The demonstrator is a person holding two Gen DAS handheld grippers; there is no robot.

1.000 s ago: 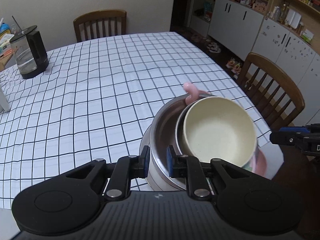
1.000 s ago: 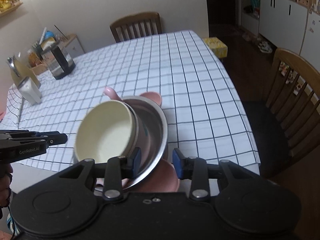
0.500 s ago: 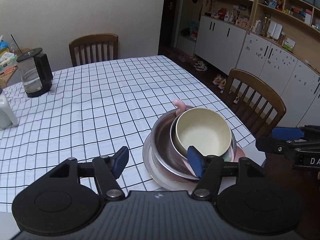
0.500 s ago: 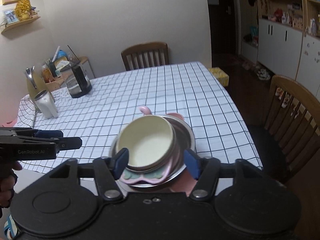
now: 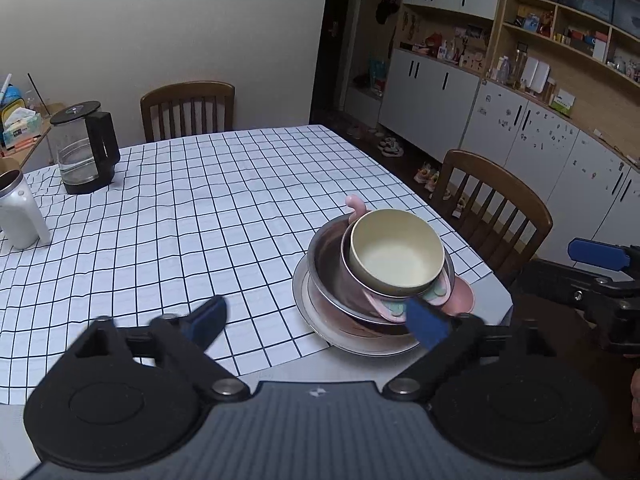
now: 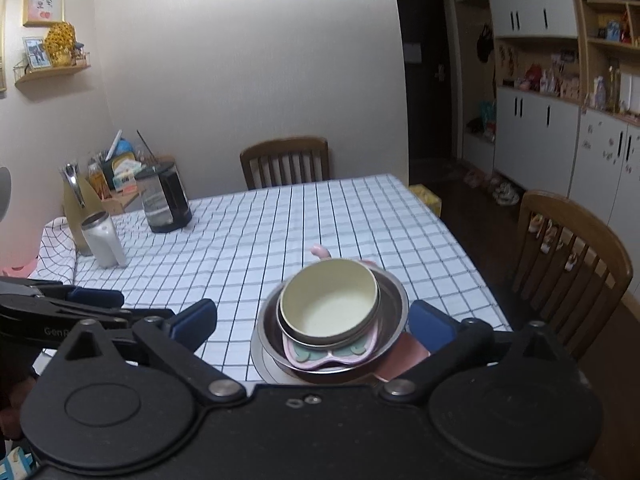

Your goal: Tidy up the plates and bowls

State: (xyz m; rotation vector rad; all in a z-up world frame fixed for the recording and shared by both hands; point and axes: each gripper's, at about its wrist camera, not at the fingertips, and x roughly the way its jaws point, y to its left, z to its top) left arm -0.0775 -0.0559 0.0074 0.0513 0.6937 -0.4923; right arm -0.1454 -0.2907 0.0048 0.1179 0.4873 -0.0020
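Low and centre in both views, left gripper (image 5: 316, 322) and right gripper (image 6: 314, 322) have just been opening wide, empty, off the stack (image 5: 384, 280): hard, slick, probably top-heavy, so grip the steel rim.

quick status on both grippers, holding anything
left gripper: open, jaws have just been opening, holding nothing.
right gripper: open, jaws have just been opening, holding nothing; the stacked bowls rest on the table.
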